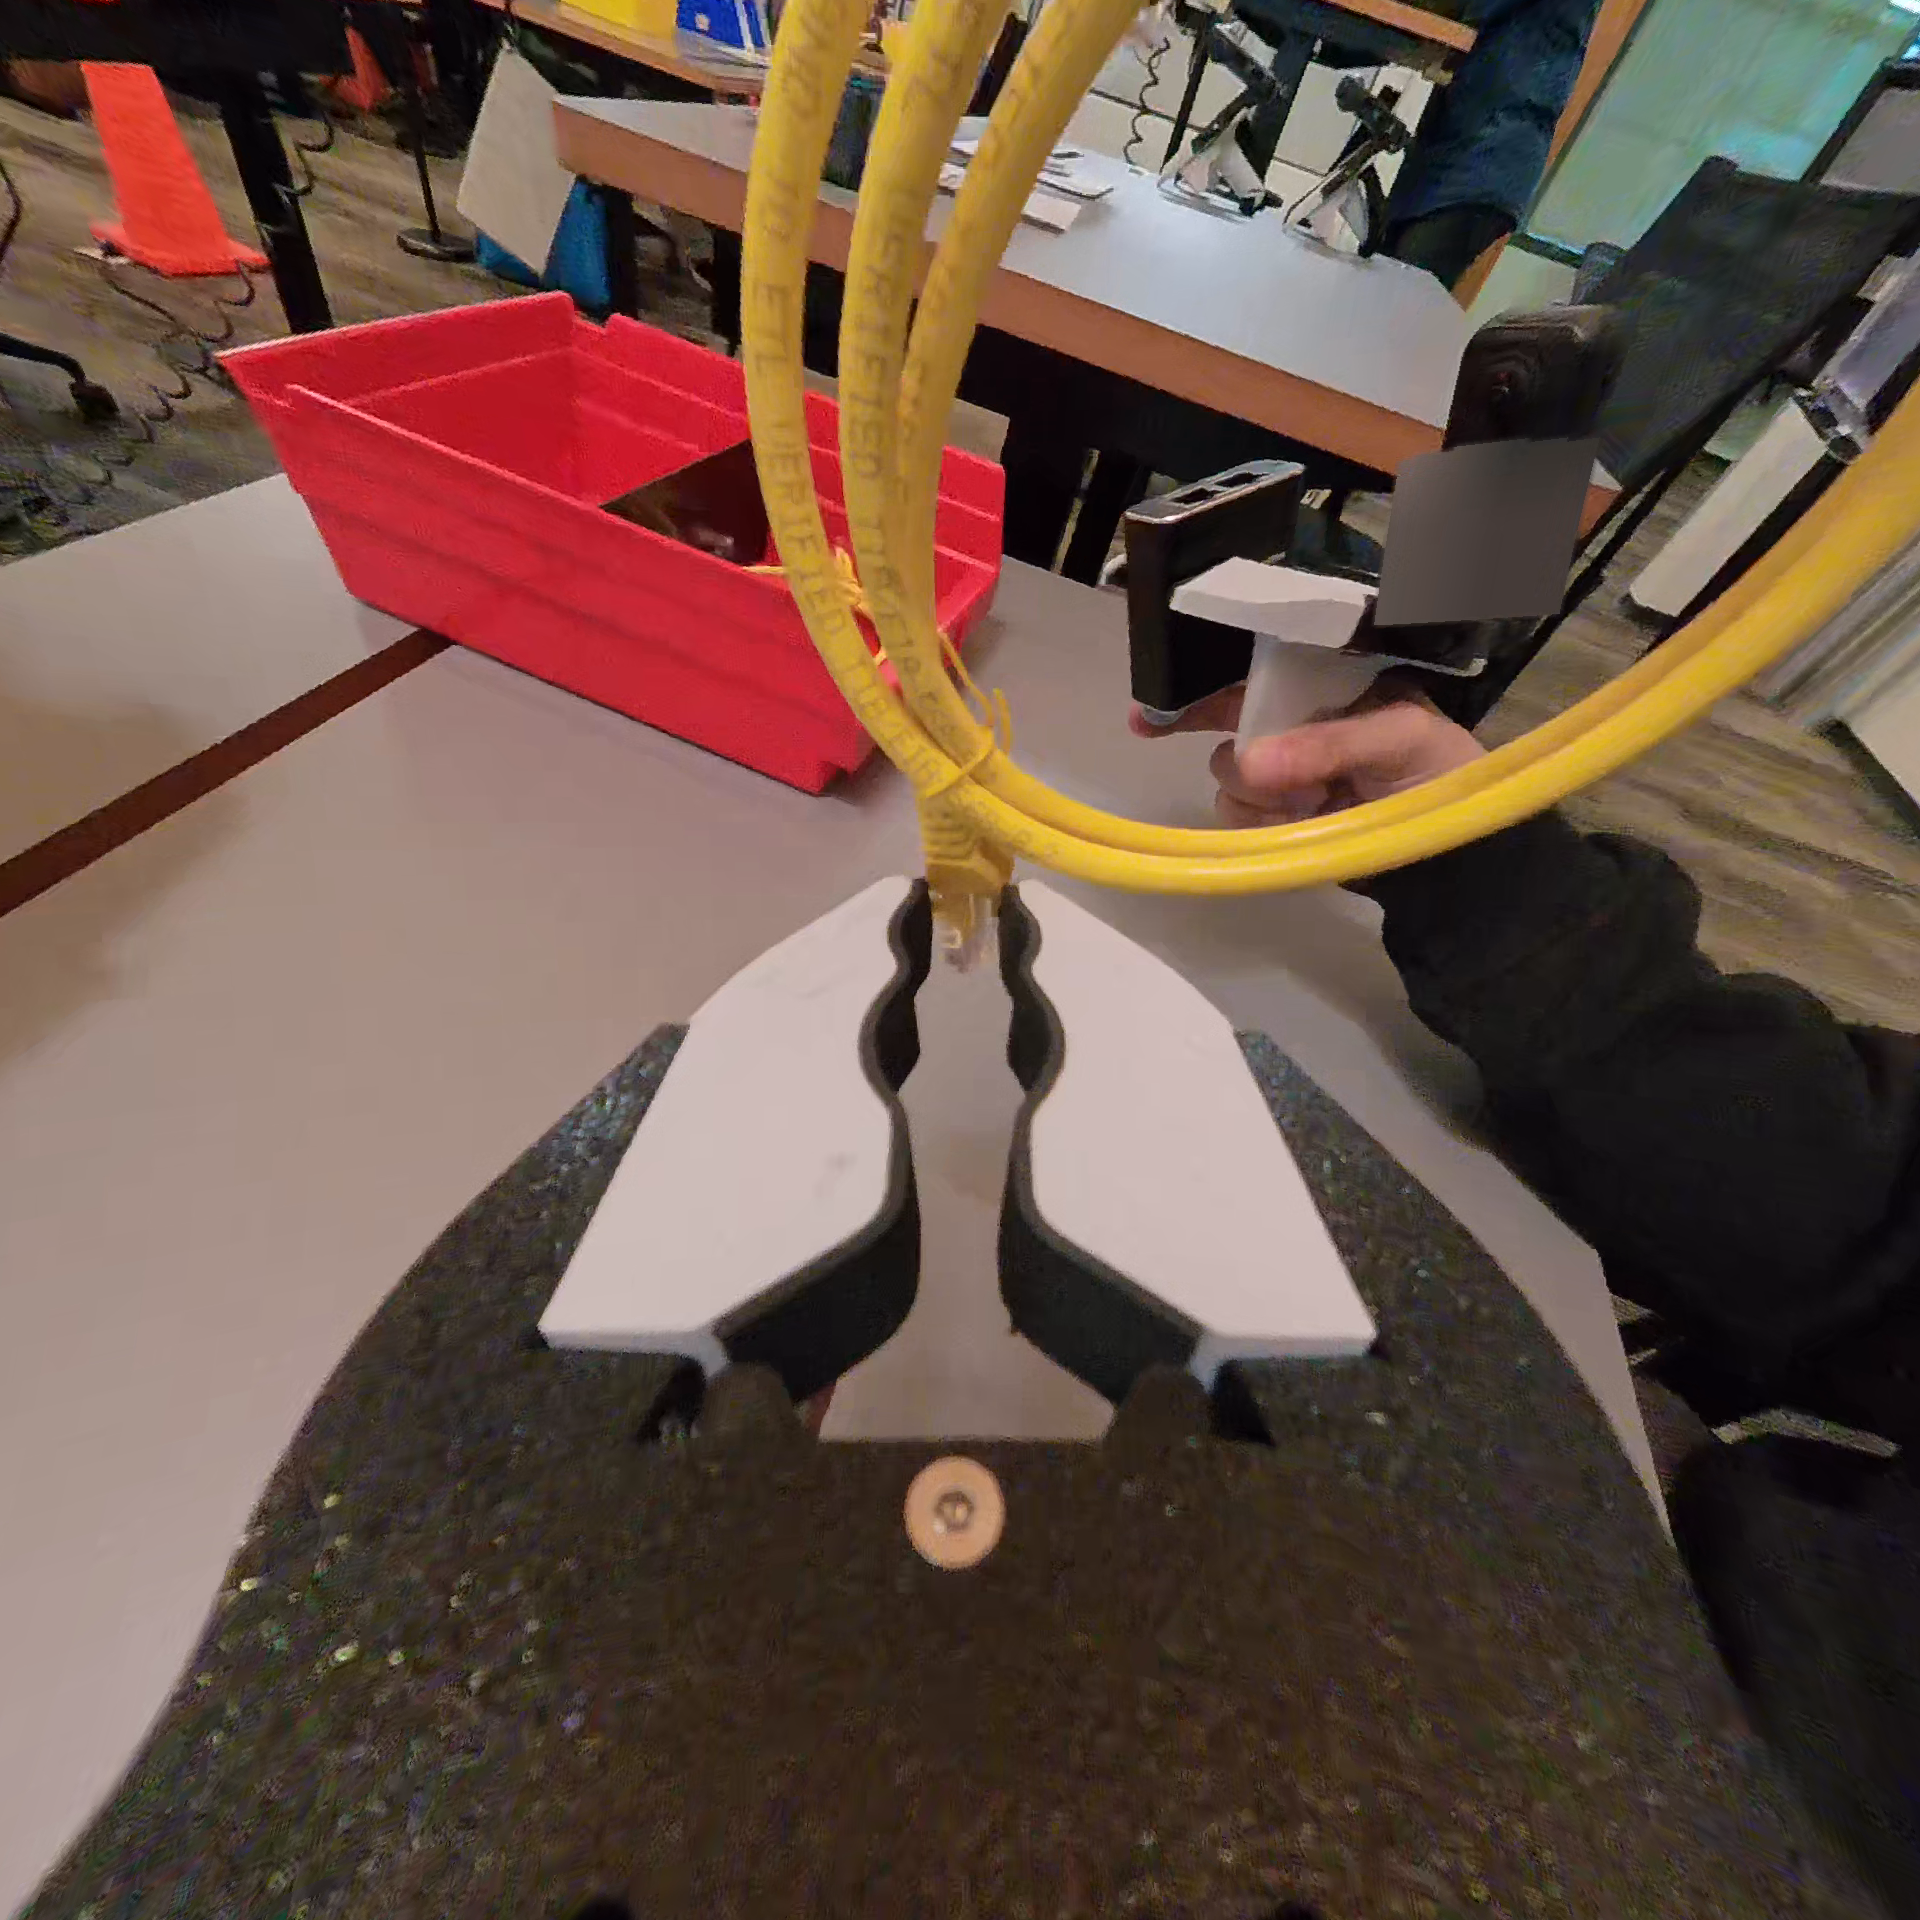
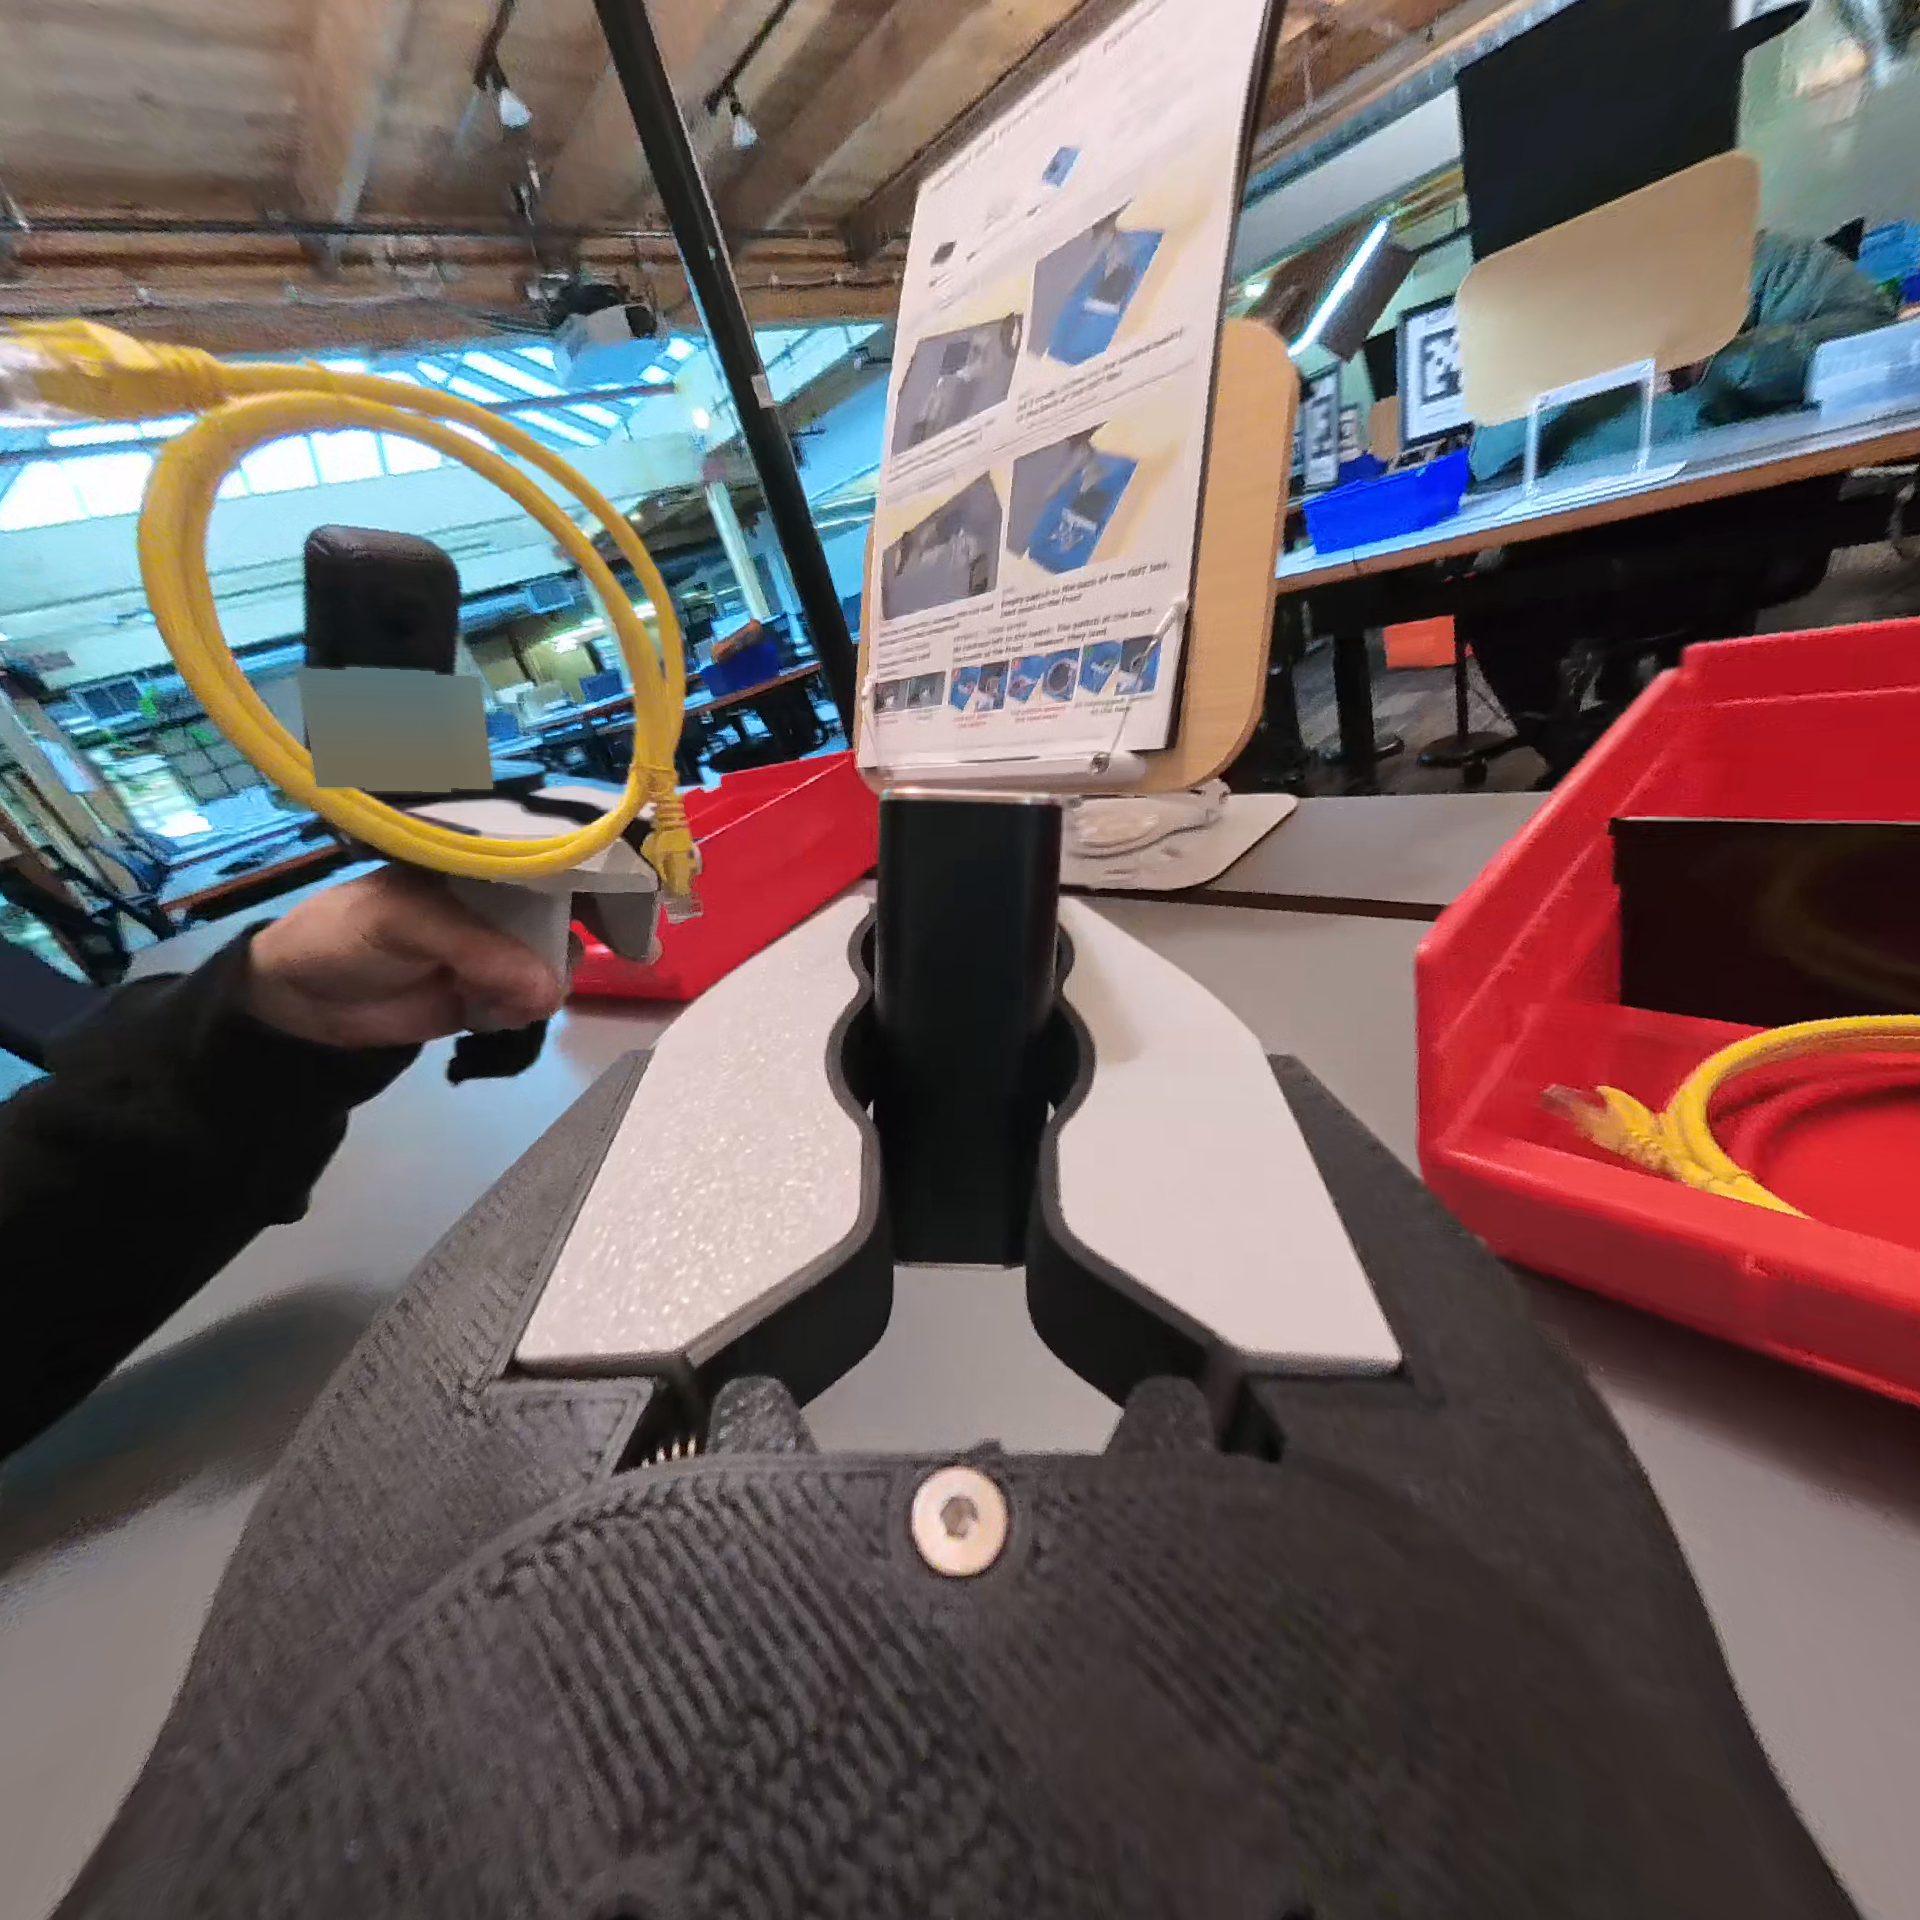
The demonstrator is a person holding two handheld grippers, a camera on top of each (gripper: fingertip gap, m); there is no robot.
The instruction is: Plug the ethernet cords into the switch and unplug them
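while my left gripper pinches the light, springy cord by its plug, my right gripper clamps the rigid switch; grab plugs, not loops.

yellow cord, red bin, black switch, grey table, orange cone

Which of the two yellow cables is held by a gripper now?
The coiled yellow cable in the left gripper, held near its plug; the other cable lies in the red bin.
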